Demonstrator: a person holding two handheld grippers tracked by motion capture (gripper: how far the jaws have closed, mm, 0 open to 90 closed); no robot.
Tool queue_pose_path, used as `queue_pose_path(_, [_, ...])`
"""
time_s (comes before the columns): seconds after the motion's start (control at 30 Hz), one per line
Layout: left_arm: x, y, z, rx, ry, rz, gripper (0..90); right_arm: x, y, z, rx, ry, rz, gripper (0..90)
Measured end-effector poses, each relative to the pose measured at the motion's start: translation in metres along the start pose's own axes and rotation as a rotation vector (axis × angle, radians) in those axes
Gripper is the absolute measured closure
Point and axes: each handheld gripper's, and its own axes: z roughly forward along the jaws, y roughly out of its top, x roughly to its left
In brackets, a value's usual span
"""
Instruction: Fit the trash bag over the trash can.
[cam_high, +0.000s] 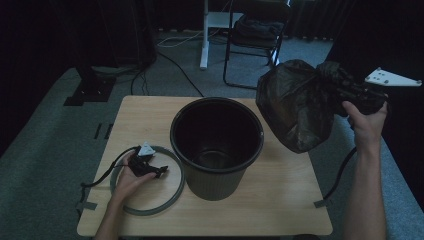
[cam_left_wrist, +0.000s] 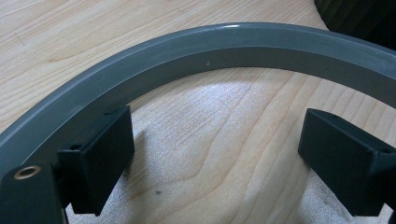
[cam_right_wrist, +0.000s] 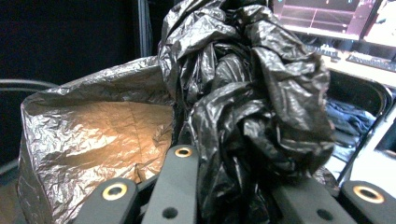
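**Operator:** Holding a black bin bag (cam_high: 295, 102) in the air with my right gripper (cam_high: 336, 82), up and to the right of the table (cam_high: 280, 210). The jaws are pressed together on the bunched neck of the bag; in the right gripper view the crumpled plastic (cam_right_wrist: 243, 107) rises straight out from between them.

**Listener:** Where is the bin?

**Operator:** A dark, ribbed round bin (cam_high: 217, 145) stands upright in the middle of the light wooden table. Looking down into it from the high view, I see bare walls and a bare bottom, so no liner is inside. The bag hangs clear of the bin, beside its right rim and not over the opening.

**Listener:** And your left hand?

**Operator:** My left gripper (cam_high: 159, 171) rests low on the table to the left of the bin, inside a grey plastic ring (cam_high: 177, 187) that lies flat there. In the left gripper view the jaws stand spread, with the ring's curve (cam_left_wrist: 224, 46) passing beyond them and only wood grain between the pads. Nothing is pinched.

**Listener:** So how far along are you?

**Operator:** As I judge it, the bag is lifted out and the ring is off. What remains with the bag, I cannot tell from here.
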Motion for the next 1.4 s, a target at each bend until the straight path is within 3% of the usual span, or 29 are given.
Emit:
queue_pose_path(0.3, [0.000, 0.000, 0.000, 0.000, 0.001, -0.001, 10.8, 0.008, 0.014, -0.012, -0.062, 0.054, -0.015, 82.8])
queue_pose_path(0.73, [0.000, 0.000, 0.000, 0.000, 0.001, -0.002, 10.8, 0.032, 0.032, -0.005, -0.114, 0.174, -0.055, 82.6])
queue_pose_path(1.4, [0.000, 0.000, 0.000, 0.000, 0.001, -0.001, 10.8, 0.068, 0.054, 0.025, -0.084, 0.321, -0.114, 82.4])
